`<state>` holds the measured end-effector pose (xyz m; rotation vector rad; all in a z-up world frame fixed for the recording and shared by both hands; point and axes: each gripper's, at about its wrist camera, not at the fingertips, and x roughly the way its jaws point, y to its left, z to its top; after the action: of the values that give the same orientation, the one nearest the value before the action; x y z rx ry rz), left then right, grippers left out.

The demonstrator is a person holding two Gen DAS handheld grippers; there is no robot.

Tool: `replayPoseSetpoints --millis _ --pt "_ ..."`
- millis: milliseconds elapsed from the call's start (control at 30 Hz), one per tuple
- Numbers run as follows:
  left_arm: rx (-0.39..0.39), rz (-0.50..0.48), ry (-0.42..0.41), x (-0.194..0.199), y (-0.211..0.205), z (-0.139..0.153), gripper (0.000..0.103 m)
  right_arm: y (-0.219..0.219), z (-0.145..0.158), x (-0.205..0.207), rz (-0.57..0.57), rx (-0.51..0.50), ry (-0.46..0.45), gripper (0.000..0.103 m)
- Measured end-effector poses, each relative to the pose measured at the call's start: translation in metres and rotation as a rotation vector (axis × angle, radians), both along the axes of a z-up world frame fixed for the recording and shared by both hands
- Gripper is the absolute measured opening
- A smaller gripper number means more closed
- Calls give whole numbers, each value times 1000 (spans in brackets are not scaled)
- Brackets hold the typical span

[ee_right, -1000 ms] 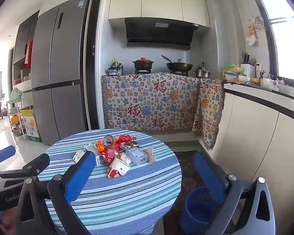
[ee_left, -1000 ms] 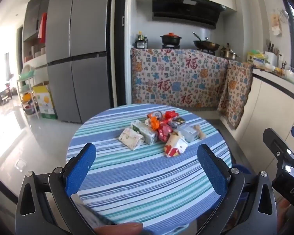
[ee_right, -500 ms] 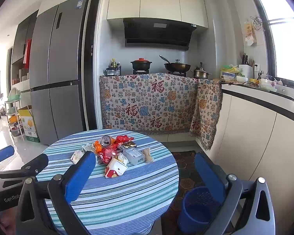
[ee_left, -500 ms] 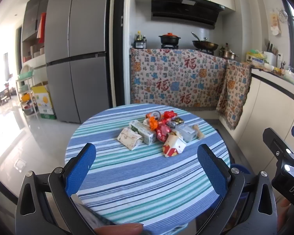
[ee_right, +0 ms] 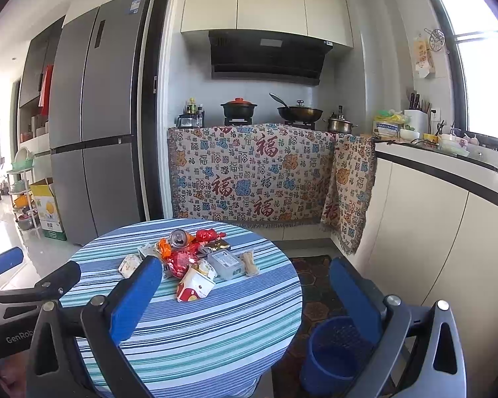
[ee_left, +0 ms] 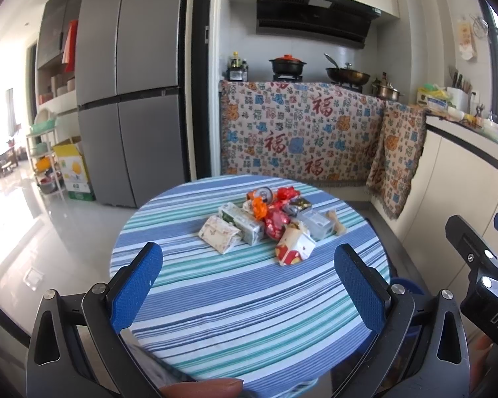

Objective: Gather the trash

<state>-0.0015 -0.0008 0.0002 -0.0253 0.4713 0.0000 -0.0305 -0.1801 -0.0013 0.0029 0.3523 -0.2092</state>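
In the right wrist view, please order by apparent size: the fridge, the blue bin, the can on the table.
1. fridge, although far away.
2. blue bin, partly hidden by a gripper finger.
3. can, clearly smallest.

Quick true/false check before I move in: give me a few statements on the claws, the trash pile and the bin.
1. Both claws are open and empty. True: left claw, right claw.
2. The trash pile sits on the striped table. True.
3. The blue bin stands on the table. False: it is on the floor beside the table.
4. The drink can is already in the bin. False: it lies at the pile's far edge.
5. The right claw grips the red-and-white carton. False: the carton lies untouched on the table.
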Motion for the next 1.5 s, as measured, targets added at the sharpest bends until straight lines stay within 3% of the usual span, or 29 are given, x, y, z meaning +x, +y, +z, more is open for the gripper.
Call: replayPoseSetpoints --millis 633,1367,1500 --pt "-17 -8 34 3 1 -2 103 0 -3 2 0 6 6 103" --pt "68 -7 16 1 -3 -4 103 -3 -6 3 -7 10 15 103" --pt "66 -9 -21 1 -4 -7 103 -4 -8 4 -12 10 19 103"
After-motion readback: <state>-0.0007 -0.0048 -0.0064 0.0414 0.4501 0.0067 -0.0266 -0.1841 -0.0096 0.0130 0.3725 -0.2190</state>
